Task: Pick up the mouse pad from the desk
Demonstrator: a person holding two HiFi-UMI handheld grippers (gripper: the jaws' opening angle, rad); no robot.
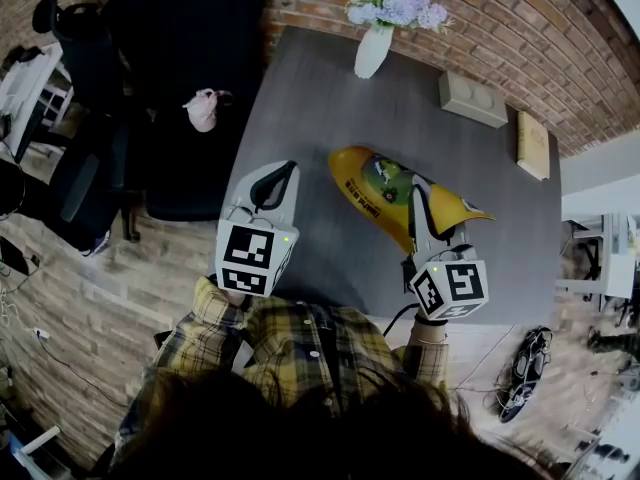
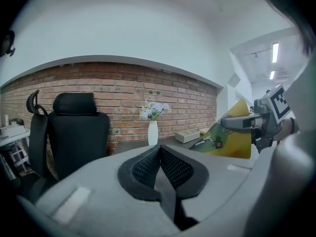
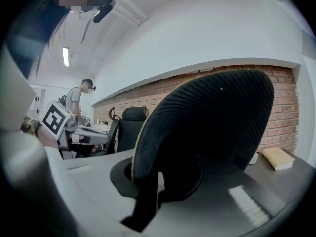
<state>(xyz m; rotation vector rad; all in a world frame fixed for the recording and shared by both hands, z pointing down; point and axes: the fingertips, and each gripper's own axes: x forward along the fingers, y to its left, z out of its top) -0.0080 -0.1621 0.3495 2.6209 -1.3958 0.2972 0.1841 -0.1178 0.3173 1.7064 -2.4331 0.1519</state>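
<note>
The mouse pad (image 1: 385, 193) is a thin oval sheet, glossy yellow with green print on top and black and finely ribbed beneath. It is tilted up off the dark grey worktop (image 1: 330, 98), its near edge clamped in the jaws of the right gripper (image 1: 418, 200). The left gripper (image 1: 283, 175) has its mesh-textured jaws pressed together on nothing. One smooth white vase (image 1: 373, 50) holds pale lilac flowers (image 1: 397, 0) — one tan book (image 1: 533, 144) lies at the far corner, and one black chair (image 1: 165, 68) stands beside the worktop.

Flower vase (image 1: 373, 50), office chair (image 1: 165, 88), book (image 1: 533, 145)
</note>
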